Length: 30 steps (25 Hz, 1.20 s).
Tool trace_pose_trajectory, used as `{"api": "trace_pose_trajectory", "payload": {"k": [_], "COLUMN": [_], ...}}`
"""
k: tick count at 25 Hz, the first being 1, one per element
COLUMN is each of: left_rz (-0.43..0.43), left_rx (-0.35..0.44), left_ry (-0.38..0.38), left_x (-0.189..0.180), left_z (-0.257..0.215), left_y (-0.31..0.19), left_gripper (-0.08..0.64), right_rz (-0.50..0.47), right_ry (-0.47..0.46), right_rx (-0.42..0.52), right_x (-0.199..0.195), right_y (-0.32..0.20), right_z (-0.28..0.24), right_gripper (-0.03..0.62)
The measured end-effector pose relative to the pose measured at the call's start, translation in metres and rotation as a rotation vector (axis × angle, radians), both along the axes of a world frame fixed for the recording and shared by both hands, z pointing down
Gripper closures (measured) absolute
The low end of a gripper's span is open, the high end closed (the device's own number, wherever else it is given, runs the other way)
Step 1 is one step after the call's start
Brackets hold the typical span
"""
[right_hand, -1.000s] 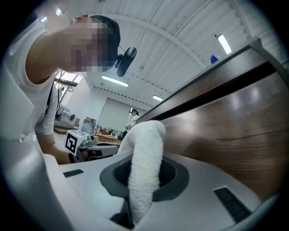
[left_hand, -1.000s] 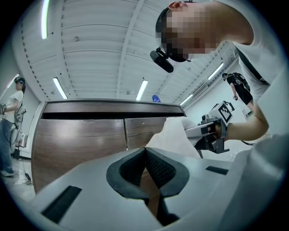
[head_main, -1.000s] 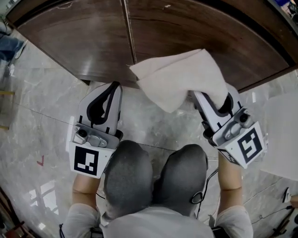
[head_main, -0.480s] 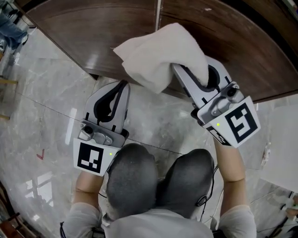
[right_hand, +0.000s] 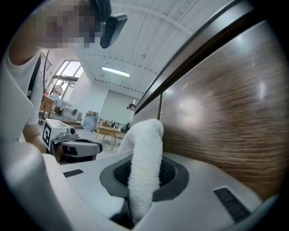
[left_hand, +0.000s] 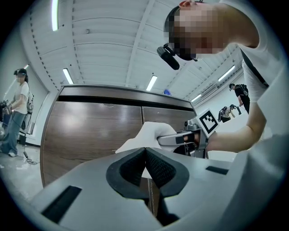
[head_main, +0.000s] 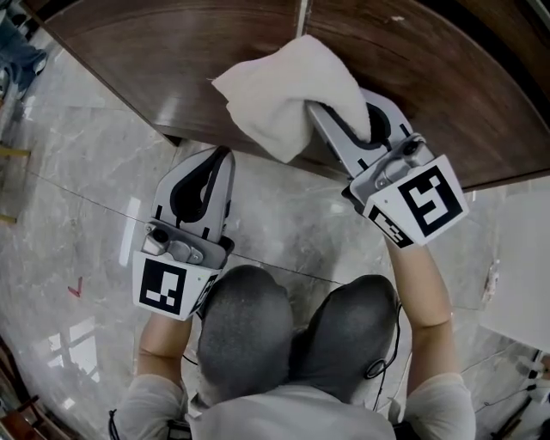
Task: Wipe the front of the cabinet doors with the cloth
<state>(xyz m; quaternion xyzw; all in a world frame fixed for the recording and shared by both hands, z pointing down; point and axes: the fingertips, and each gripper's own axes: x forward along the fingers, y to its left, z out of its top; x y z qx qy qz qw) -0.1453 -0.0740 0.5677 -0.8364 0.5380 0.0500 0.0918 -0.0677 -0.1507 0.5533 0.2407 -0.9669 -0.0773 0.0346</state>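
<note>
Moved: since a second ago my right gripper point(head_main: 320, 116) has carried the cloth point(head_main: 279, 94) up and to the left across the cabinet front, while the left gripper point(head_main: 220, 156) has hardly shifted.
Right jaws: clamped on a thick fold of the white cloth point(right_hand: 145, 149), which rises between the dark pads in the right gripper view.
Cloth: it bunches past the jaw tips and hangs loose to the left. From the head view it covers the lower part of the seam point(head_main: 302, 15) between the two doors. I cannot tell whether it presses on the wood.
Left jaws: together, ribbed pads meeting at the tip with nothing between them point(left_hand: 145, 152).
Left gripper position: low and apart from the cloth, pointing at the bottom edge of the left door over the floor point(head_main: 82, 193).
Cabinet doors: dark brown wood grain point(head_main: 163, 60), upright. They fill the right side of the right gripper view point(right_hand: 226, 122), just beside the cloth.
Floor detail: pale, glossy, marble-patterned.
Knees: my operator's grey-clad knees point(head_main: 249, 331) sit below, between the two grippers.
Far left: another person point(left_hand: 17, 108) stands in the background of the left gripper view.
</note>
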Motion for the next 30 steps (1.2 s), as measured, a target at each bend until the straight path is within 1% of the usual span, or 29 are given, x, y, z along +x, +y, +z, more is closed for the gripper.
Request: {"api": "trace_pose_trajectory", "payload": {"k": [8, 12, 18, 24, 30], "left_rz": [0.026, 0.051, 0.064, 0.056, 0.056], "left_rx": [-0.012, -0.005, -0.014, -0.005, -0.006], "left_ry": [0.011, 0.008, -0.012, -0.034, -0.048], "left_x": [-0.006, 0.010, 0.035, 0.040, 0.058], "left_z": [0.007, 0.006, 0.011, 0.002, 0.003], "left_y": [-0.008, -0.012, -0.008, -0.004, -0.006], "left_gripper": [0.541, 0.541, 0.541, 0.541, 0.541], "right_rz": [0.076, 0.112, 0.123, 0.160, 0.206], "right_ry": [0.007, 0.000, -0.020, -0.038, -0.051], "right_rx": [-0.009, -0.020, -0.027, -0.037, -0.041], "right_x": [0.020, 0.043, 0.067, 0.099, 0.139], "right_y": [-0.002, -0.003, 0.002, 0.005, 0.008], "right_z": [0.000, 0.002, 0.007, 0.007, 0.012], "right_gripper": [0.523, 0.523, 0.523, 0.523, 0.523]}}
